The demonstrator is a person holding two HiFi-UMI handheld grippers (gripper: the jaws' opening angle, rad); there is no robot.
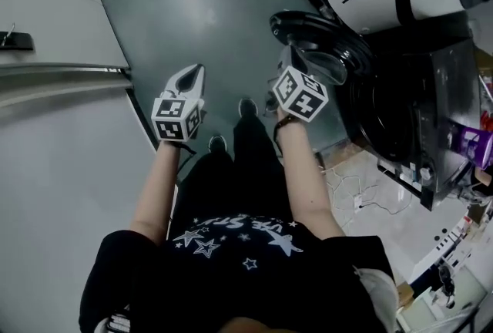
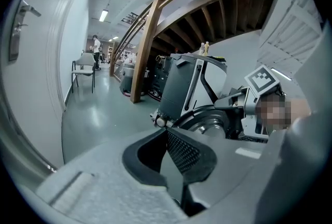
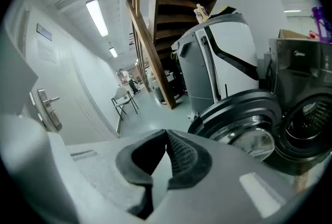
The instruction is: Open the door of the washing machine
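On the left, the left tool (image 1: 190,79) had its jaws closed together on nothing. To its right, the right tool (image 1: 296,62) was also closed and empty, near the open door (image 1: 327,35) of the washing machine (image 1: 420,116).

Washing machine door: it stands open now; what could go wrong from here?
1. The open door juts out close to the shut, empty right gripper; a careless swing may knock it.
2. Loose cables lie on the floor beside the machine; a step may catch them.
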